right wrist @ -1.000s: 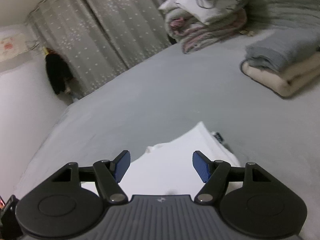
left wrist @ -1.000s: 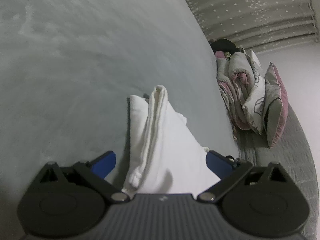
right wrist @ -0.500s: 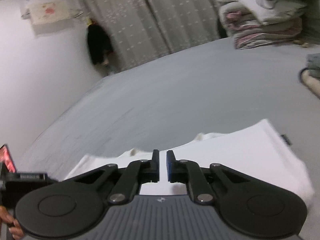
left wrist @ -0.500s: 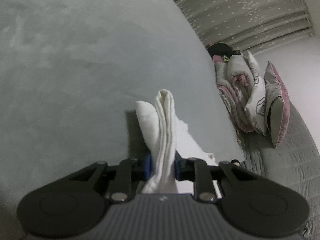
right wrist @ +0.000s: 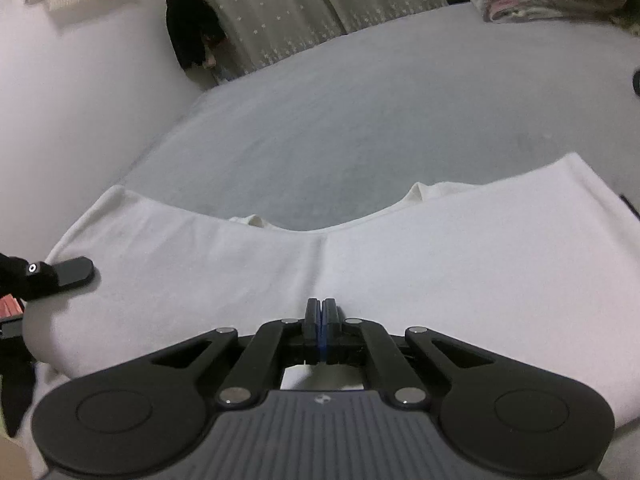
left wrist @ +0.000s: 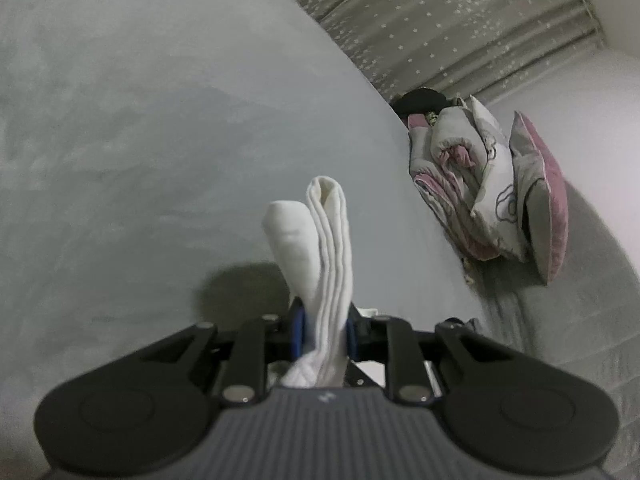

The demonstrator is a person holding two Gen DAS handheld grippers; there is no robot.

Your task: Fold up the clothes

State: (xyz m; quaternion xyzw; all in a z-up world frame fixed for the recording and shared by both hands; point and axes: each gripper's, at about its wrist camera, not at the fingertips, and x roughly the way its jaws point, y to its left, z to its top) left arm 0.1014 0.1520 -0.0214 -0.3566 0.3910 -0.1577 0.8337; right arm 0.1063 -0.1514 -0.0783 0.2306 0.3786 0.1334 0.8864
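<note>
Fingers (left wrist: 298, 330) of left gripper (left wrist: 323, 330) are clamped on white garment (right wrist: 400, 264); right gripper (right wrist: 320, 312) is pinched on it too. Garment is held doubled, lifted above bed (right wrist: 380, 120); further folds & laying down are judged left.

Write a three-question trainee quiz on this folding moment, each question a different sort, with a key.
1. True or false: the left gripper is shut on a bunched fold of the white garment.
2. Multiple choice: in the right wrist view, the white garment is A) hanging on the curtain, B) spread across the grey bed, C) stacked on the pillows.
3. Fill in: the right gripper's jaws are pressed ____.

Key: 1 true; 2 B; 3 together.
</note>
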